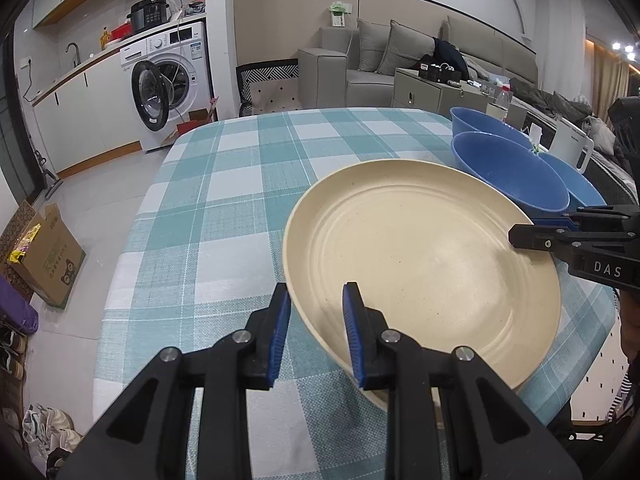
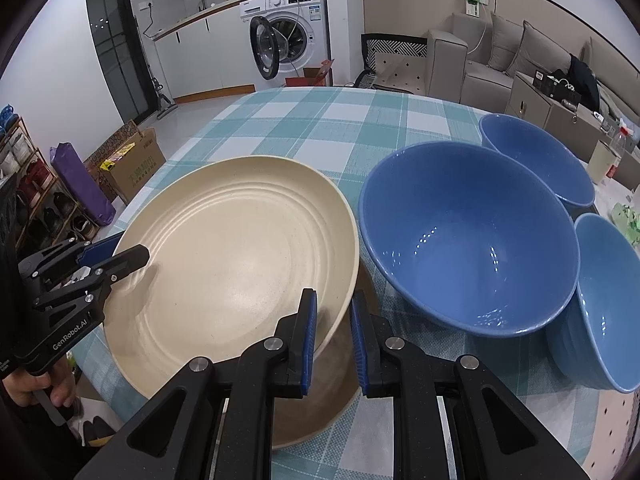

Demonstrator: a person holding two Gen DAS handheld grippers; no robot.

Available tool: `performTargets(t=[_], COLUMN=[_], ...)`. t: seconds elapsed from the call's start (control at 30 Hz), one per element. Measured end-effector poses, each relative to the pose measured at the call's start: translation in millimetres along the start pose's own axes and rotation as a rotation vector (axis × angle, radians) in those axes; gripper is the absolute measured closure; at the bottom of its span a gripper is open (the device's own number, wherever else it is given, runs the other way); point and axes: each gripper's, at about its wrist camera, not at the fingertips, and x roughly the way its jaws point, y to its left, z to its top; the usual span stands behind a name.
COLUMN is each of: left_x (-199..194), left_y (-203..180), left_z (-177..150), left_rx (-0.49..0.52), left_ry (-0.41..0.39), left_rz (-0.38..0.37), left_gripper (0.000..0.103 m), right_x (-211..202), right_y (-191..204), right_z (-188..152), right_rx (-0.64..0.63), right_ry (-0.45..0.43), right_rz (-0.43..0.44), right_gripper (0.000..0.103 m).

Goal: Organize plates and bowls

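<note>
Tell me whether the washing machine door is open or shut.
Open. The washing machine door swings out from the drum opening in both views, hinged at one side.

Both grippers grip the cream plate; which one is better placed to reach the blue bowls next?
Probably the right gripper: it clamps the cream plate on the rim beside the blue bowls; the left gripper holds the opposite rim.

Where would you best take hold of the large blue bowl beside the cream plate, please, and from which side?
Probably at the rim of the large blue bowl, one finger inside and one outside the thin upright wall. Come from the near side, above the checked tablecloth: the cream plate crowds its left and two smaller blue bowls crowd its far and right sides.
</note>
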Motion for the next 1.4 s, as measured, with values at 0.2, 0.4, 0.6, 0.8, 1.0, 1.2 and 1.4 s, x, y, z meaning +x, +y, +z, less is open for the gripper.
performTargets(t=[0.2, 0.4, 0.6, 0.8, 1.0, 1.2, 1.4], left_x=[5, 8, 9, 12, 14, 15, 17], left_y=[-4, -5, -10, -11, -15, -18, -22], left_z=[-2, -4, -5, -6, -7, -8, -10], left_rx=[0.014, 0.017, 0.029, 0.044, 0.06, 0.07, 0.087], left_ry=[0.017, 0.023, 0.031, 0.041, 0.05, 0.057, 0.066], left_rz=[0.003, 0.001, 0.002, 0.006, 0.003, -0.001, 0.001], left_gripper=[0.079, 0.079, 0.079, 0.079, 0.079, 0.079, 0.079], right_x=[4, 9, 14, 13, 10, 8, 7], right_y=[-2, -3, -2, 1, 3, -1, -3], right_z=[-6, -9, -12, -16, -22, -25, -27], right_rx=[0.006, 0.007, -0.003, -0.022, -0.036, -0.024, -0.021], right_ry=[0.015, 0.023, 0.027, 0.022, 0.021, 0.024, 0.024], right_rz=[-0.005, -0.007, -0.027, -0.054, -0.076, -0.072, -0.076], right_gripper=[0.086, 0.086, 0.086, 0.086, 0.086, 0.086, 0.086])
